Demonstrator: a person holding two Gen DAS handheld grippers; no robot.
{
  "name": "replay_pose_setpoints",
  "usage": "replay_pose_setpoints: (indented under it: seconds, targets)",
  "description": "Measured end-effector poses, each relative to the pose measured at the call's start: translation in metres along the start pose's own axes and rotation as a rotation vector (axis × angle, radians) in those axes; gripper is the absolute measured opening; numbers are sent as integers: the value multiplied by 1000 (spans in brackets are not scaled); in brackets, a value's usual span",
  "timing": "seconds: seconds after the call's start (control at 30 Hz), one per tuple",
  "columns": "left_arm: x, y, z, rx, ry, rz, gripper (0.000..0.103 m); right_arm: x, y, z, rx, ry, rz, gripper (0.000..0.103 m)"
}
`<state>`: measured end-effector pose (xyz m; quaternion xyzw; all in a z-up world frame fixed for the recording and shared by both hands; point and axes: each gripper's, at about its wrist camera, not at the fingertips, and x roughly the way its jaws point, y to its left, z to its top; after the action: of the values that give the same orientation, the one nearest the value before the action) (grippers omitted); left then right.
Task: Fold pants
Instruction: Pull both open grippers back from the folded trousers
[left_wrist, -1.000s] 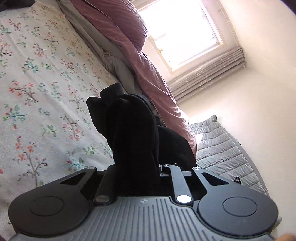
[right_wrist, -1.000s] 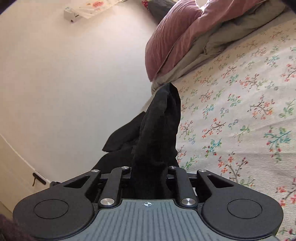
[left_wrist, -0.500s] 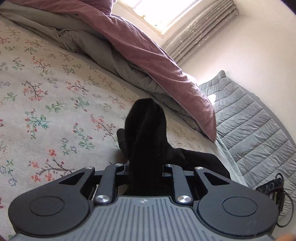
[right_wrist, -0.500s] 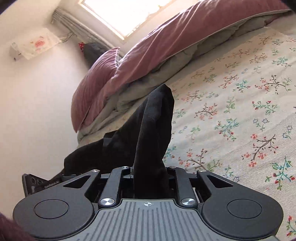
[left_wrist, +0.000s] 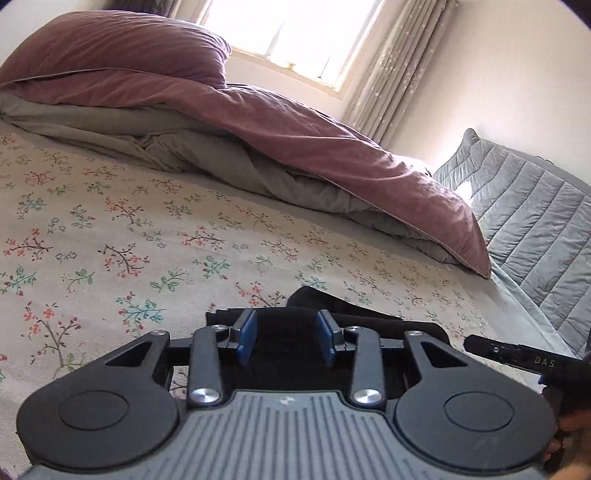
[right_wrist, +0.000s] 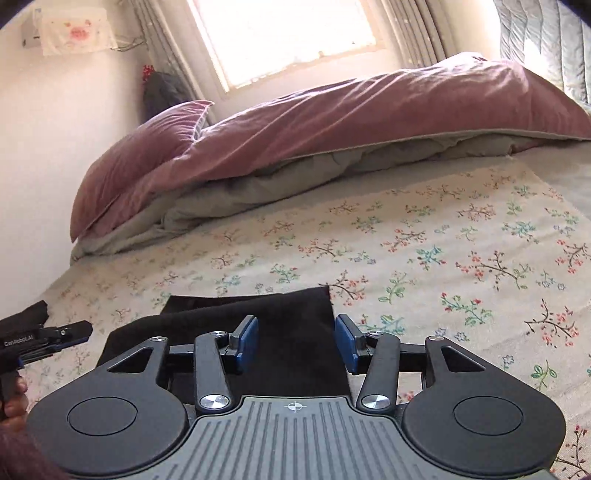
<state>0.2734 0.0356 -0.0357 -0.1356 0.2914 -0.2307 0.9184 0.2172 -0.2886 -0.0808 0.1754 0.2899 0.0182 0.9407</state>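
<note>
The black pants (right_wrist: 280, 325) lie flat on the floral bedsheet (right_wrist: 443, 258), folded over into a flat layer. My right gripper (right_wrist: 295, 341) is open just above the pants' right edge, its blue pads (right_wrist: 246, 343) apart. My left gripper (left_wrist: 287, 338) is open above the same black pants (left_wrist: 295, 332), blue pads (left_wrist: 246, 336) apart with the cloth lying loose between them. The other gripper shows at the right edge of the left wrist view (left_wrist: 517, 356) and at the left edge of the right wrist view (right_wrist: 44, 338).
A mauve duvet with a grey underside (left_wrist: 295, 129) and a mauve pillow (left_wrist: 122, 55) are piled at the far side of the bed. A grey quilted panel (left_wrist: 535, 221) stands on the right. A bright window (right_wrist: 288, 37) is beyond.
Both grippers came down to the bed with the pants, then opened and let go. The cloth that stood up between the jaws now lies flat on the sheet.
</note>
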Motion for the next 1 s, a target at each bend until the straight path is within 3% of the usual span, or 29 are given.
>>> replay_pose_setpoints:
  seconds: [0.2,0.27,0.4,0.43,0.53,0.6,0.7,0.77,1.0]
  targets:
    - [14,-28,-45,87,82,-57,54,15,46,-27,-117,61,17,48]
    - [14,-24,-65,149,111,-28,53,15,44,-44,-143,100,4,48]
    - [-13,-15,-81,232,92,-44,53,-9,33,-68,-270,103,-37,51]
    - [-20,-15,-80,241,100,-32,53,-18,26,-69,-266,117,-57,57]
    - [-36,-20,-75,238,127,25,55,-41,7,-65,-195,136,-105,59]
    - [-51,-23,-72,206,149,45,60,-60,3,-62,-161,129,-156,59]
    - [-75,-37,-73,189,179,103,69,-92,6,-57,-101,113,-163,60]
    - [-93,-47,-77,175,193,162,75,-112,14,-57,-82,105,-177,74]
    - [-131,-82,-95,90,241,316,102,-166,51,-75,-97,115,-259,93]
